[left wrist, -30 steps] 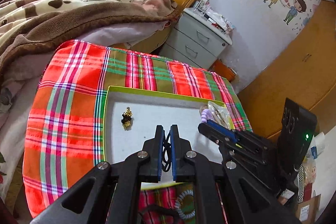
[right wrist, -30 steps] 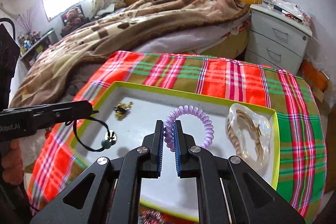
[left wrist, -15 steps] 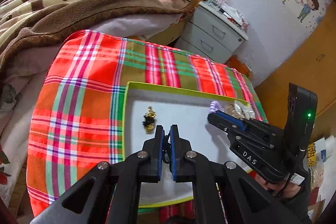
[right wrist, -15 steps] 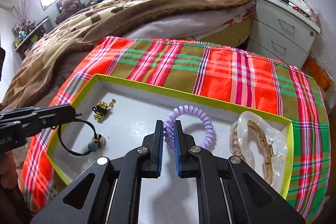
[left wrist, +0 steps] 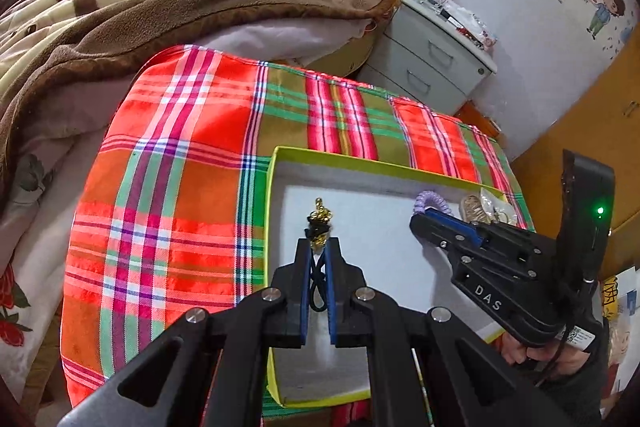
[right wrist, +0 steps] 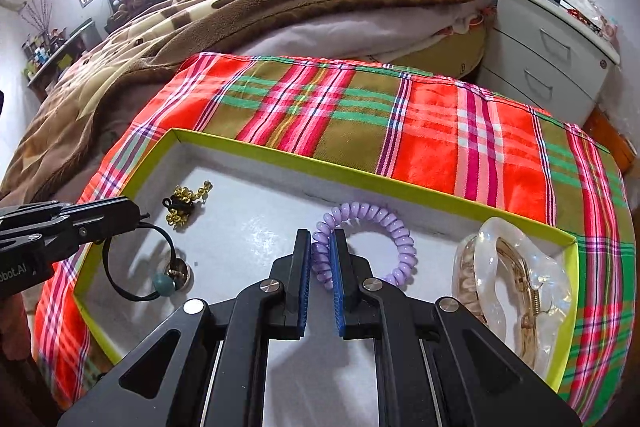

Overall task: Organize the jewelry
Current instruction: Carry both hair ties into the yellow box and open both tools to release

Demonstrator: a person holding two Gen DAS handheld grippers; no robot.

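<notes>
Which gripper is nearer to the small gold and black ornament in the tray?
Left. The left gripper hangs right beside the gold and black ornament, holding a black hair tie. The right gripper is farther across the tray, clamped on the purple coil.

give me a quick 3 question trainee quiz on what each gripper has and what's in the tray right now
1. True or false: the right gripper is shut on the purple spiral hair tie.
2. What does the left gripper hold?
A. the clear hair claw
B. the black elastic cord with a teal bead
C. the gold bead charm
3. Fill in: the clear hair claw lies at the ____ end of the green-rimmed tray, seen from the right wrist.

Key
1. True: its blue pads pinch the coil.
2. B: the black elastic cord with a teal bead hangs from its closed tips, while the gold bead charm lies loose on the tray floor.
3. right
</notes>
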